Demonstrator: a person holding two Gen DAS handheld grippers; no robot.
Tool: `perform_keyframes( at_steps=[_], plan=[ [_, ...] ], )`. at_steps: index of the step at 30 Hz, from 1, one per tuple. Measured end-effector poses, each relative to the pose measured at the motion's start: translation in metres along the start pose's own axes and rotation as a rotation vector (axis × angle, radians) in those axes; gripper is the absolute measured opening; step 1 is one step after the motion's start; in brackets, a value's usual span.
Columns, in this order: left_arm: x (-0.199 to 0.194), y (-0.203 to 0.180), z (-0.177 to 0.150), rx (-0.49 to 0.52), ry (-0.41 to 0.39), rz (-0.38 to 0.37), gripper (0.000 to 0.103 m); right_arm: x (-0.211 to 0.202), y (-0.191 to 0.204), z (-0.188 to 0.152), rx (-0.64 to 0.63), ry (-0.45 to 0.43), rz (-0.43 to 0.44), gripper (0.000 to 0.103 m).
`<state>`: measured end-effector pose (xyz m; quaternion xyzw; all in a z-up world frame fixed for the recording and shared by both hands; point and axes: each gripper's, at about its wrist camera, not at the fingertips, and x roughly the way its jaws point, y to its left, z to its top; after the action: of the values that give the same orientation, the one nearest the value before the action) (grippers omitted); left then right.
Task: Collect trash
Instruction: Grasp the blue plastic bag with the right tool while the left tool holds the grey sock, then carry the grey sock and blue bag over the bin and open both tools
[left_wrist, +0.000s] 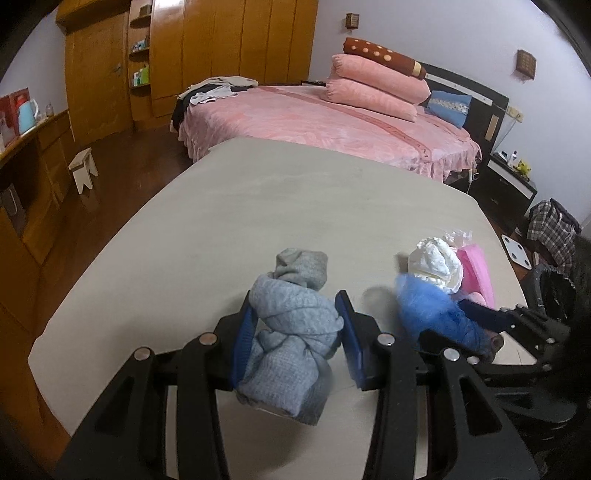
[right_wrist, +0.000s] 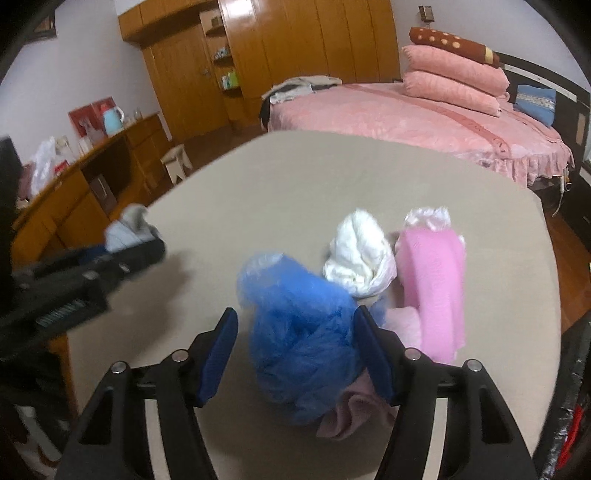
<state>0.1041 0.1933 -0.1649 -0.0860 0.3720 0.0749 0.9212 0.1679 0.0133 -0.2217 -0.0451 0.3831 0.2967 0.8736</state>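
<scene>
We see a pale beige tabletop (left_wrist: 258, 206) with rounded corners filling most of both views; its far half lies bare and open right up to the edge that faces the pink bed (left_wrist: 332, 118), and its left edge drops to dark wood floor beside a wooden cabinet (right_wrist: 92, 192).

The things sit in a cluster toward the near right part of the tabletop. A flat pink fuzzy cloth (right_wrist: 432, 280) lies rightmost, a crumpled white wad (right_wrist: 358, 258) touching its left side. Just in front of the wad is a puffy blue mesh ball (right_wrist: 303, 325), with a mauve cloth (right_wrist: 354, 410) under its near side.

The right gripper (right_wrist: 295, 350) has its fingers spread around the blue mesh ball; the right pad touches it, while on the left we see a gap, though motion blur makes the contact hard to judge.

The left gripper (left_wrist: 299, 332) holds its fingers pinching a knotted grey knit bundle (left_wrist: 291, 325), soft and ribbed, well left of the cluster. At the far right a black-lined bin (left_wrist: 550, 291) stands beyond the tabletop's edge.
</scene>
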Motion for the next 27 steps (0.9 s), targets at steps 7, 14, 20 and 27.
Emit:
perform_keyframes(
  at_steps=[7, 14, 20, 27],
  plan=[
    [-0.003, -0.001, -0.002, -0.001, -0.002, -0.006, 0.041, -0.006, 0.005, -0.004, -0.037, 0.000, 0.010, 0.047],
    [-0.018, -0.005, 0.004, 0.000, -0.032, -0.006, 0.041, -0.046, 0.006, 0.016, -0.004, -0.094, 0.074, 0.047],
    [-0.041, -0.014, 0.016, 0.010, -0.072, -0.006, 0.041, -0.077, 0.003, 0.030, 0.023, -0.155, 0.095, 0.047],
    [-0.069, -0.038, 0.028, 0.036, -0.109, -0.031, 0.041, -0.123, -0.011, 0.034, 0.055, -0.221, 0.071, 0.047]
  ],
)
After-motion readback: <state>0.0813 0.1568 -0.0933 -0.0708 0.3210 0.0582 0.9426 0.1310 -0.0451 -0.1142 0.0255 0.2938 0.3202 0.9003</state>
